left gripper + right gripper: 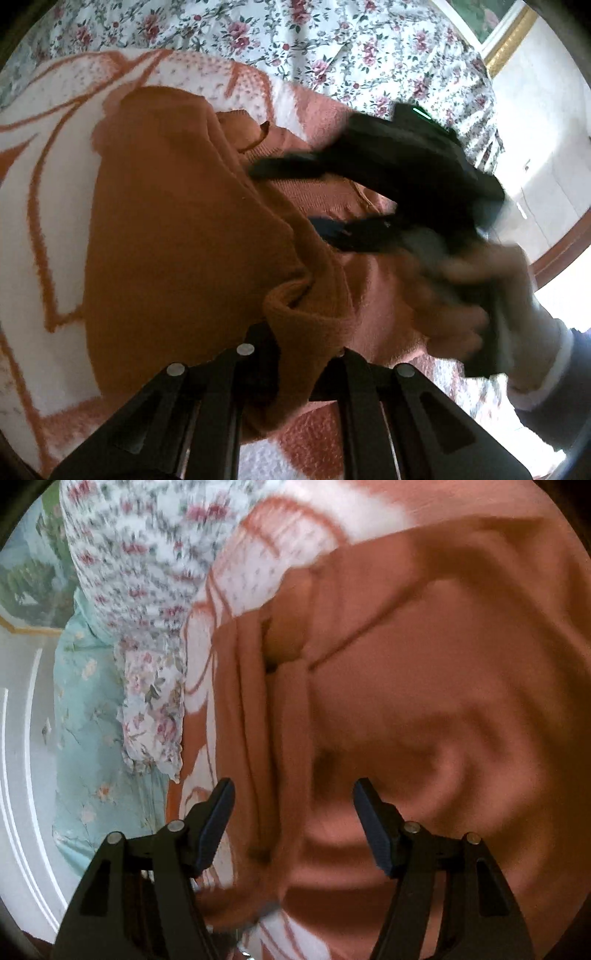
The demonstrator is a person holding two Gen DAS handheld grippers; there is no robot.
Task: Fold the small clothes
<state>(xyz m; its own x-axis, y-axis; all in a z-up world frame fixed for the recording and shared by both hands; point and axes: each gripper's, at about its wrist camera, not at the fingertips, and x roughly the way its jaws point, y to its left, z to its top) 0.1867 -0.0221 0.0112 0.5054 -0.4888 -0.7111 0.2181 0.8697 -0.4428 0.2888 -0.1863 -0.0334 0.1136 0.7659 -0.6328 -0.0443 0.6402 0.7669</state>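
While the left gripper [299,354] is clamped on a bunched fold of the orange garment [177,229], the right gripper [293,823] hangs over the cloth with jaws spread wide — empty. It lies on an orange-and-white blanket [48,206] on the bed.

Left gripper [301,354] clamped on orange knit garment [177,236], right gripper [291,195] spread above it.
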